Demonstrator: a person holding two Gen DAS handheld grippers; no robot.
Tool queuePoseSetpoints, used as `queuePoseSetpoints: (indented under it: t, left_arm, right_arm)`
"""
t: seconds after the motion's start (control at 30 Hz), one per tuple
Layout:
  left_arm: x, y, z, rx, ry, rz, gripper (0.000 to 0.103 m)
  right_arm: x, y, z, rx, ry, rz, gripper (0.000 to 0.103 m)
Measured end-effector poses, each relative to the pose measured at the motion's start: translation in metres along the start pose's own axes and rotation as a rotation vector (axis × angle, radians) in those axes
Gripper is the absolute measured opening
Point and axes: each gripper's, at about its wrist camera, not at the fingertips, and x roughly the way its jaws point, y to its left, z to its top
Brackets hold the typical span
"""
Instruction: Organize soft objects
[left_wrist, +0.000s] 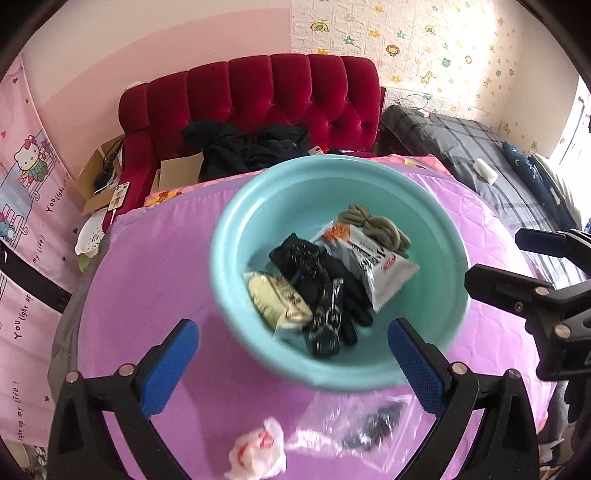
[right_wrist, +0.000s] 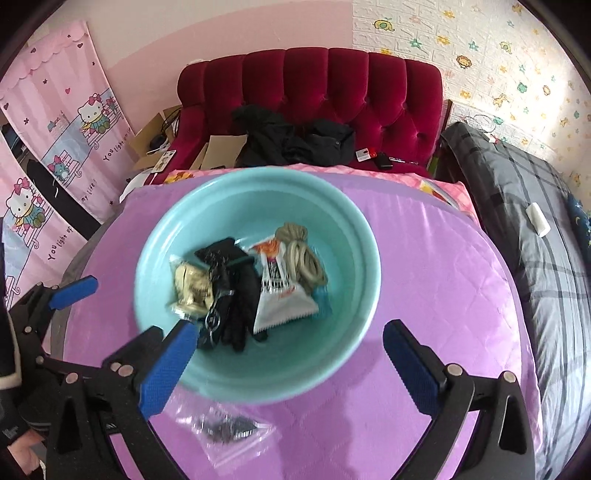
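Lilac quilted cover on the counter carries everything. Left to right in the left wrist view: crumpled white-and-red bag lies near the front edge, below and between the jaws of the left gripper; just beside it, a clear plastic pouch with dark contents, long axis roughly crosswise, touching the near rim of the teal basin. Both loose items lie nearer the left gripper. Right gripper hovers over the basin's near rim. Both sets of jaws stand wide open, empty (nothing between the pads). Basin already holds gloves and packets.
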Motion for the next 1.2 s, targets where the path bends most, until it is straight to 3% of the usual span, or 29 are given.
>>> queuePoseSetpoints:
  t: [0.6, 0.9, 1.2]
  left_arm:
    - [-0.053, 0.005, -0.079, 0.035, -0.032, 0.043, 0.103]
    - [-0.059, 0.004, -0.113, 0.028, -0.028, 0.036, 0.103]
    - [-0.039, 0.007, -0.15, 0.0, 0.011, 0.034, 0.103]
  right_arm:
    - [-0.042, 0.032, -0.082, -0.002, -0.027, 0.003, 0.103]
    - [-0.038, 0.041, -0.12, 0.004, -0.027, 0.008, 0.103]
    - [-0.017, 0.049, -0.152, -0.015, -0.008, 0.013, 0.103]
